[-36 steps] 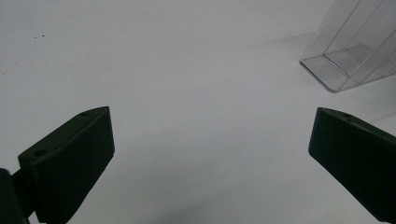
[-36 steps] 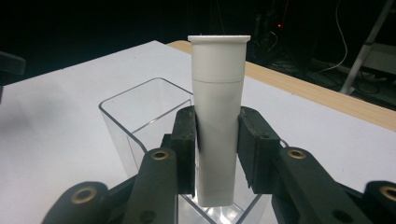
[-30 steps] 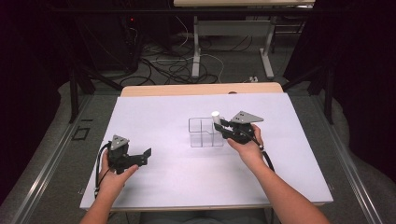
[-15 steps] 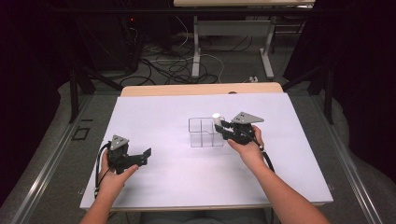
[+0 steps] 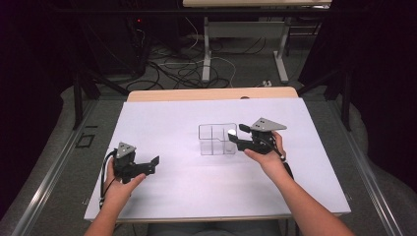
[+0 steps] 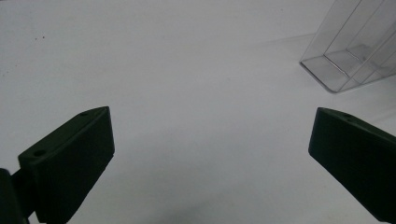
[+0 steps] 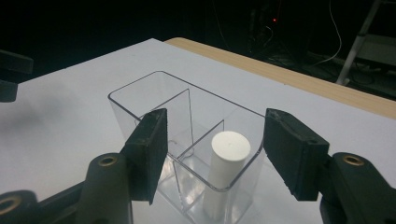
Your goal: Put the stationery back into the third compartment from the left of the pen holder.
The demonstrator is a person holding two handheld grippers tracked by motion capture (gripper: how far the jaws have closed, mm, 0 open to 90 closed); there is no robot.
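Clear plastic organizer (image 7: 187, 135) holds a white cylinder (image 7: 224, 172) upright in its near corner compartment. Right gripper (image 7: 215, 149) jaws stand apart, astride that corner. Left gripper (image 6: 210, 158) jaws stand wide apart over the table (image 6: 187, 70).

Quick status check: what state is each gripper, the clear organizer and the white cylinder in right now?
Left gripper: open, holding nothing, low over the table, apart from the organizer.
Right gripper: open, jaws either side of the cylinder's corner of the organizer, not clamped.
Organizer: upright on the table, open-topped.
Cylinder: standing upright in the compartment nearest the right gripper, free of the jaws.
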